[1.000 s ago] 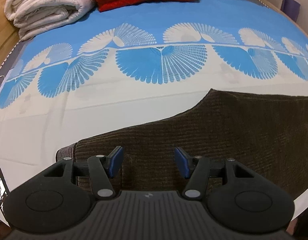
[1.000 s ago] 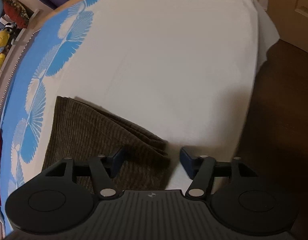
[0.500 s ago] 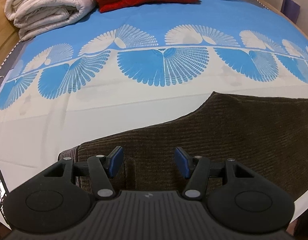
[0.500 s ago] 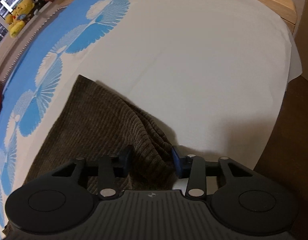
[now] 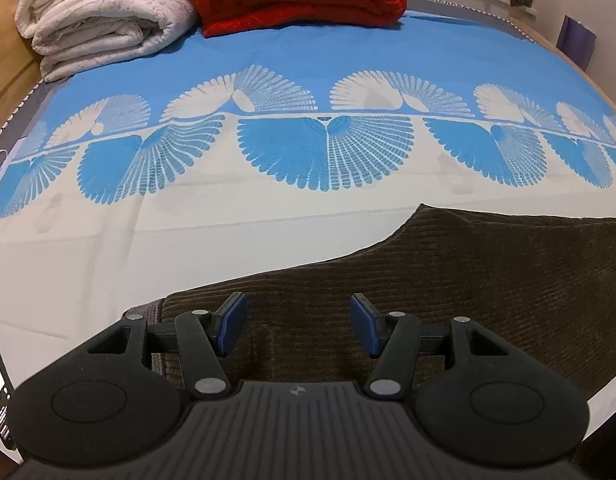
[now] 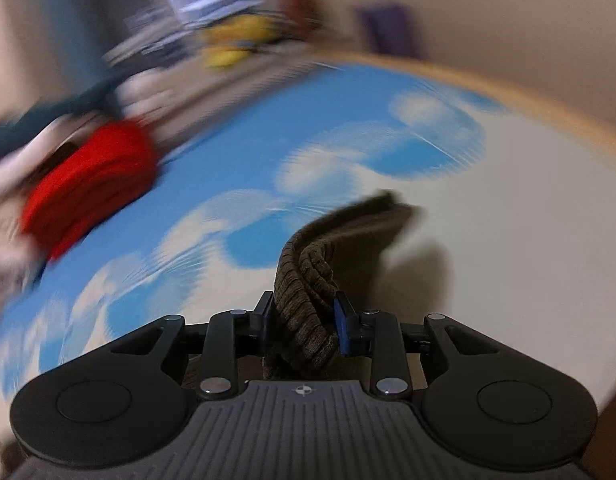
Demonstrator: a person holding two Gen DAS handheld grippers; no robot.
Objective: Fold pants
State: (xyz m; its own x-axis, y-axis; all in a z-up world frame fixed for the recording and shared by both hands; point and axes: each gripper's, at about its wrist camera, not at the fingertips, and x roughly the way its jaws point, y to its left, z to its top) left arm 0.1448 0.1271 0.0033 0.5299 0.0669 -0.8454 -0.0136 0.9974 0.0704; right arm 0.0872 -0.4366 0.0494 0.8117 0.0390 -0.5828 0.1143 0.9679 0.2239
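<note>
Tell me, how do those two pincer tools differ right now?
The left gripper is open, its jaws spread wide and empty above the flat brown corduroy pants; the right gripper is shut on a bunched end of the pants, lifted off the bed sheet. The left view is sharp, the right blurred. Both have black bodies and blue pads.

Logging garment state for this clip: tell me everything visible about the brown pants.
The brown pants look like ribbed corduroy and lie flat on the bedsheet under the open left gripper. The right gripper is clamped on a bunched end that rises off the bed; the rest trails away, blurred. Waistband and pockets cannot be made out.
</note>
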